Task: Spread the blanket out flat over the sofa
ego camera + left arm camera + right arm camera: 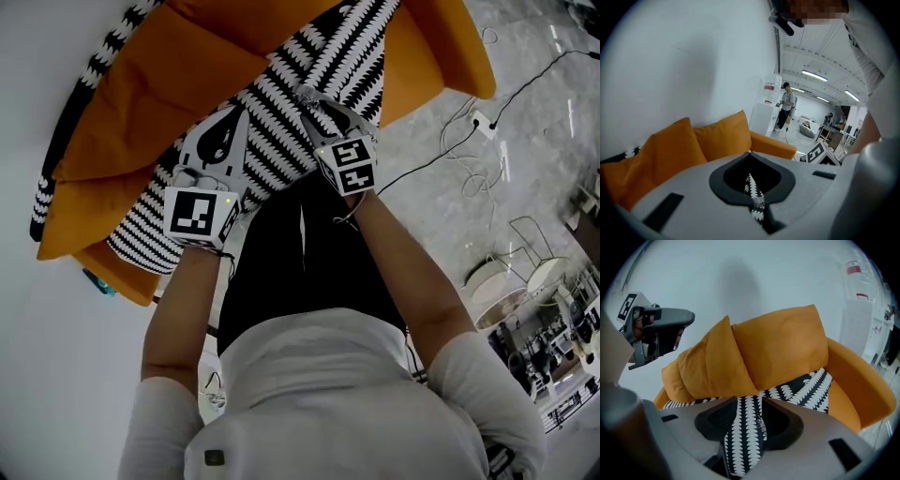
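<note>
Over sofa (159, 84), blanket (281, 122) in L tool (750, 155)

no readable words or numbers anywhere right now. the marker cube (199, 216) on the left gripper (228, 120) shows only a black-and-white square code, and so does the second cube (347, 166) on the right gripper (314, 98). in the left gripper view, a red label (772, 87) sits high on the white unit (763, 117) by the wall, too small to read.
</note>
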`<state>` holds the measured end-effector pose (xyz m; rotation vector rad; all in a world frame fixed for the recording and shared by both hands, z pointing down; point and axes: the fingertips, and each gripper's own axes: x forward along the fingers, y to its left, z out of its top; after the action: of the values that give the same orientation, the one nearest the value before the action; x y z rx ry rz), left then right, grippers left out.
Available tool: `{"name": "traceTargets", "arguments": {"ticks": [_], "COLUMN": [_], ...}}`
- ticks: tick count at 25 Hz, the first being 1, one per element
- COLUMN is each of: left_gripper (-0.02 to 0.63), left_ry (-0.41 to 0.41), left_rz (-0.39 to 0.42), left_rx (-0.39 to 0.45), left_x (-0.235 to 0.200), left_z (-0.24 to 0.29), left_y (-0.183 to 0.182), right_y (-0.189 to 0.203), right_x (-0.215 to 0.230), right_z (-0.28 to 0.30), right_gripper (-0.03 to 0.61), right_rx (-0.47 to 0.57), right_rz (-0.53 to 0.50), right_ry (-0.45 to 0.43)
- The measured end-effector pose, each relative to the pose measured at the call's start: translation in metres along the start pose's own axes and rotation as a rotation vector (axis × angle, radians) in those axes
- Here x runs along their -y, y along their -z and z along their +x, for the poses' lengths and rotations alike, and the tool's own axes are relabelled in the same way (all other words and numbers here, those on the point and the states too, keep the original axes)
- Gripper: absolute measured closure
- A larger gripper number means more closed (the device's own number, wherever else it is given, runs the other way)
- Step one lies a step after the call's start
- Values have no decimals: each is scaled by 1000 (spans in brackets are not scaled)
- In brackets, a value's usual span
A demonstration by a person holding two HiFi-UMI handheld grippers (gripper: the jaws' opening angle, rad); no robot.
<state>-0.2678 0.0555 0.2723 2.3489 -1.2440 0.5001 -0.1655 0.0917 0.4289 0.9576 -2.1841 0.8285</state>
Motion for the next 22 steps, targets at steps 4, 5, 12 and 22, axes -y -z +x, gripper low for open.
{"name": "traceTargets", "arguments": {"ticks": [4,5,12,22], "left_gripper": [604,604,604,604], "left_ry": [13,16,34,49], "left_rz": [-3,-2,4,-37], "left_rx": [-47,-60,-132,-163], "left_x": [-4,-4,-12,-22], "left_z": [32,39,80,113], "left_y": [48,57,102,182], "right_y": [27,34,66,141], "right_x": [12,15,32,42], "right_z": [37,46,103,174], "right_gripper": [396,391,377,353], "right_rx": [-25,-33,-103,-175], "right_rz": [20,27,74,157], "right_ry": [9,9,17,81]}}
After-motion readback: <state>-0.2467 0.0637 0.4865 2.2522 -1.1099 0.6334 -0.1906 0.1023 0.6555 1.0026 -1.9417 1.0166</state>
